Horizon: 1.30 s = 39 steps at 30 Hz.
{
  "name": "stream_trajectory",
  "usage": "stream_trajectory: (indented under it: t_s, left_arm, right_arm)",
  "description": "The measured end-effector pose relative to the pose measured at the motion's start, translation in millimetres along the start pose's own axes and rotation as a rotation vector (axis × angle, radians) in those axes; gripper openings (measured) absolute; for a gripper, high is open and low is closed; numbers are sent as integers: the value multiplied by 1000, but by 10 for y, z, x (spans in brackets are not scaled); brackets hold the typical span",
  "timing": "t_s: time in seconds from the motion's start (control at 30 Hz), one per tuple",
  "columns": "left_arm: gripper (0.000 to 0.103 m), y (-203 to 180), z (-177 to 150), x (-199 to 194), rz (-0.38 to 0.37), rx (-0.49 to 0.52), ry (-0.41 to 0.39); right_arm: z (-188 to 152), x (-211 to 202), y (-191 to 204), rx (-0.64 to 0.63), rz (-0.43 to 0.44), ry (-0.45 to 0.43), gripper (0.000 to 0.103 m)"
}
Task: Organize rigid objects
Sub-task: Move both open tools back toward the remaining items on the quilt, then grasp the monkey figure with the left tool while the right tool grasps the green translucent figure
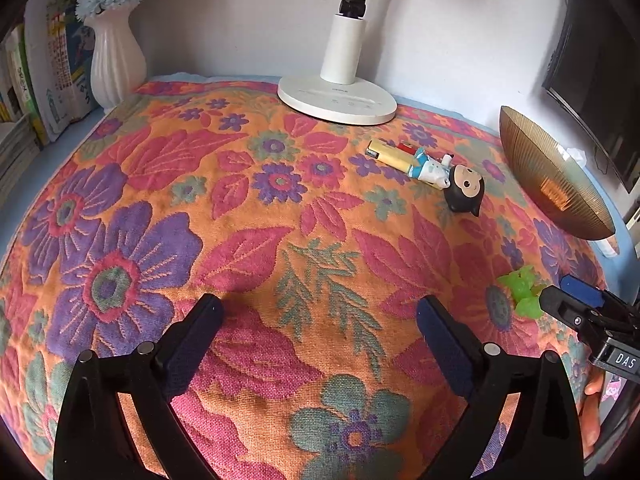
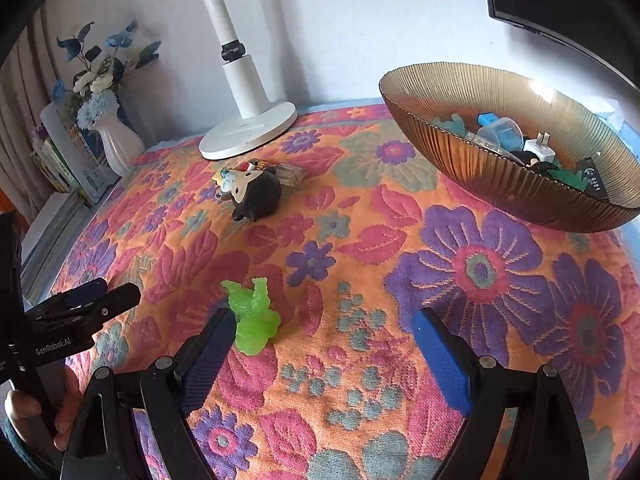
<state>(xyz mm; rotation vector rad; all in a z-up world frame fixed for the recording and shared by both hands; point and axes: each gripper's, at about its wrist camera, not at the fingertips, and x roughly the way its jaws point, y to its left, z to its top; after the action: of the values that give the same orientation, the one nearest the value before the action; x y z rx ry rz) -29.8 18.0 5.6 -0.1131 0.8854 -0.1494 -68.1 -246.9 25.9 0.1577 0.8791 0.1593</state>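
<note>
A translucent green toy figure (image 2: 252, 320) lies on the floral cloth just ahead of my right gripper's left finger; it also shows in the left wrist view (image 1: 520, 288). My right gripper (image 2: 322, 326) is open and empty, the green toy touching or nearly touching its left finger. A black-headed doll figure (image 1: 444, 180) lies beside a yellow lighter (image 1: 390, 155) further back; the doll also shows in the right wrist view (image 2: 254, 192). An amber ribbed glass bowl (image 2: 500, 184) at the right holds several small items. My left gripper (image 1: 320, 312) is open and empty over bare cloth.
A white lamp base (image 1: 336, 98) stands at the back middle. A white vase with blue flowers (image 1: 116, 60) and books (image 1: 24, 92) stand at the back left. A dark monitor (image 1: 600, 72) is at the back right. The floral cloth (image 1: 240, 220) covers the table.
</note>
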Motion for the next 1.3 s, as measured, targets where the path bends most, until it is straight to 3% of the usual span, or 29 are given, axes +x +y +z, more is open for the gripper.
stream_trajectory:
  t_s: [0.3, 0.43, 0.53, 0.63, 0.73, 0.77, 0.93, 1.03, 1.13, 1.17, 1.23, 1.3]
  left_arm:
    - [99, -3, -11, 8, 2, 0, 1]
    - [99, -1, -13, 17, 5, 1, 3]
    - [99, -25, 9, 19, 17, 7, 21]
    - [98, -53, 146, -145, -80, -55, 10]
    - [99, -233, 398, -293, -131, -65, -40]
    - [99, -328, 489, -258, -120, -50, -27]
    - [97, -732, 732, 276, -120, 30, 73]
    - [91, -839, 788, 525, -167, 25, 112]
    - [91, -918, 843, 682, -155, 39, 123]
    - [87, -948, 859, 719, -160, 47, 125]
    - [65, -990, 860, 788, -164, 69, 139]
    - [60, -1011, 844, 783, -165, 99, 121]
  right_arm:
    - [-4, -19, 30, -21, 12, -8, 89]
    - [-42, -65, 167, -105, 106, -12, 89]
    - [-58, -49, 315, -170, 46, -11, 89]
    - [-23, -5, 420, -185, 28, 20, 89]
    - [40, 58, 465, -148, 97, 39, 75]
    - [51, 90, 496, -152, 101, 42, 69]
    - [20, 221, 540, -167, 48, 62, 61]
    - [23, 198, 485, -141, 48, 47, 57]
    - [36, 248, 521, -151, 19, 57, 49]
    - [35, 264, 568, -172, 6, 58, 44]
    - [24, 287, 632, -198, -21, 60, 40]
    - [16, 287, 658, -205, -26, 54, 35]
